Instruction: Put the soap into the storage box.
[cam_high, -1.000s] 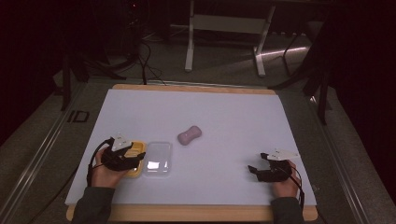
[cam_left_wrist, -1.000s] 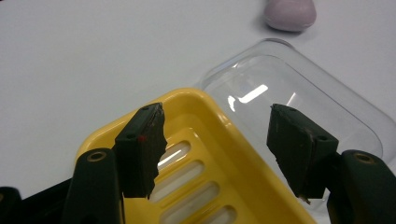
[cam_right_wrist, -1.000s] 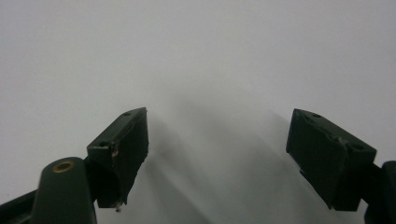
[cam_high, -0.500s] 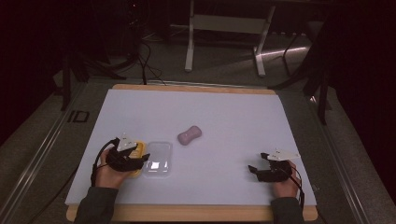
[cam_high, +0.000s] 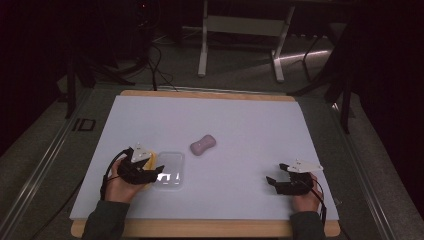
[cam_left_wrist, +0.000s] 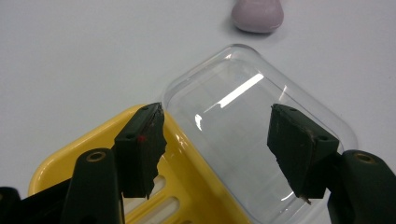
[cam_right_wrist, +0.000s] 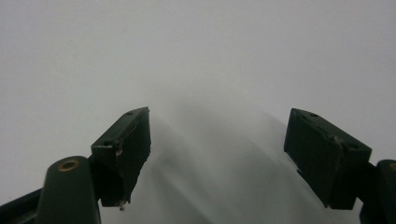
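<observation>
A yellow slotted soap dish (cam_high: 151, 159) lies at the table's front left, with a clear plastic lid (cam_high: 169, 170) beside it on its right. A pink soap bar (cam_high: 203, 145) rests farther back, near the middle. My left gripper (cam_high: 150, 172) hovers over the dish and the lid's edge. In the left gripper view it (cam_left_wrist: 217, 149) is open, one jaw above the yellow dish (cam_left_wrist: 60, 163), the other above the clear lid (cam_left_wrist: 243, 107), with the soap (cam_left_wrist: 258, 16) beyond. My right gripper (cam_high: 276, 176) stands open at the front right, over bare table (cam_right_wrist: 210, 56), holding nothing (cam_right_wrist: 217, 158).
The white table top (cam_high: 240, 120) has a wooden rim (cam_high: 200, 93) at the back and front. Beyond it are a dark floor, cables and a metal stand's legs (cam_high: 240, 45). A hand (cam_high: 117, 187) holds each gripper at the front edge.
My left gripper has shifted slightly right, from over the yellow dish toward the clear lid. The right gripper, lid, dish and soap have stayed put.
</observation>
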